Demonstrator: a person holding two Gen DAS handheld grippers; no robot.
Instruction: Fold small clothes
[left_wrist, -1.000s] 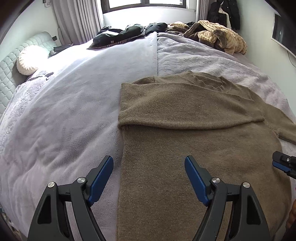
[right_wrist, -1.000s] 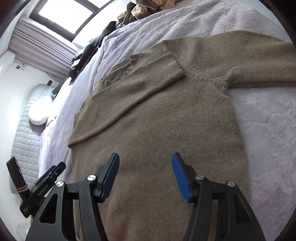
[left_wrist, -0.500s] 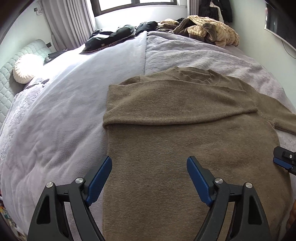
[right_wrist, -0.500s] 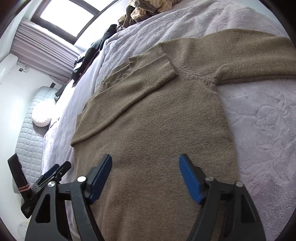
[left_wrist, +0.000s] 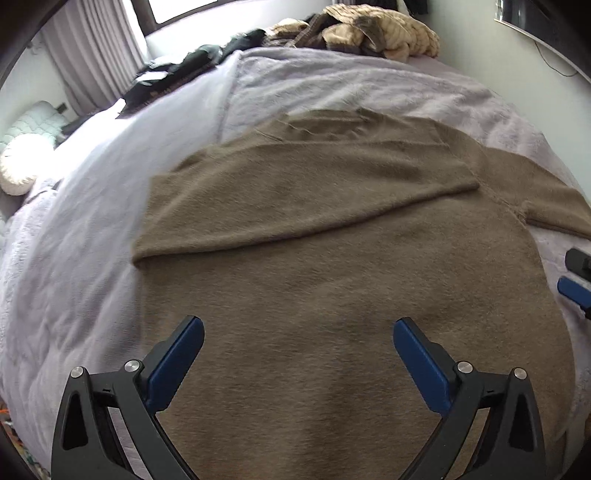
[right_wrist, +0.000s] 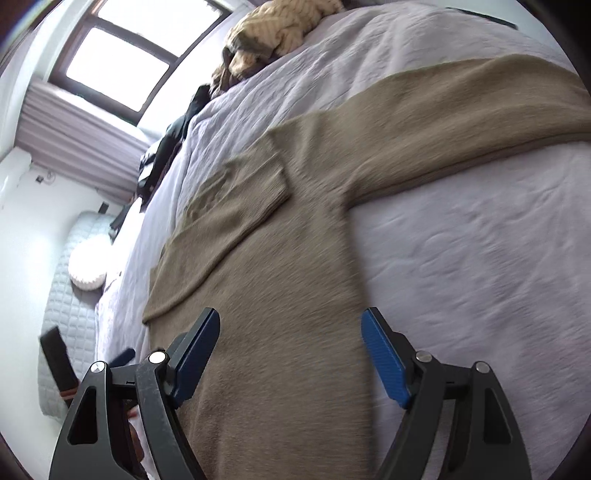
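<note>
olive-brown knitted sweater (left_wrist: 332, 280) lies flat across the near half of the bed's pale lilac plush blanket (left_wrist: 92, 236), hem toward the near edge, collar toward the far edge by the window. one sleeve (left_wrist: 295, 192) is already folded across the chest; the other sleeve (right_wrist: 461, 122) stretches out over bare blanket toward the bed's side edge. left gripper (left_wrist: 298, 354) hovers over the lower body of the sweater, jaws opening wide, nothing between the pads. right gripper (right_wrist: 290, 354) hangs above the sweater's side seam, jaws also opening, empty; one finger over knit, the other over blanket. risks, as i judge them: plush blanket sits right under the knit, so a low pinch could catch both layers and drag the bedding up with the fold; a grab too far from the edge could bunch the loose knit and skew the fold; lifting could slide the folded sleeve off. heap of tan and dark clothes (left_wrist: 369, 33) sits at the far edge, well apart.
</note>
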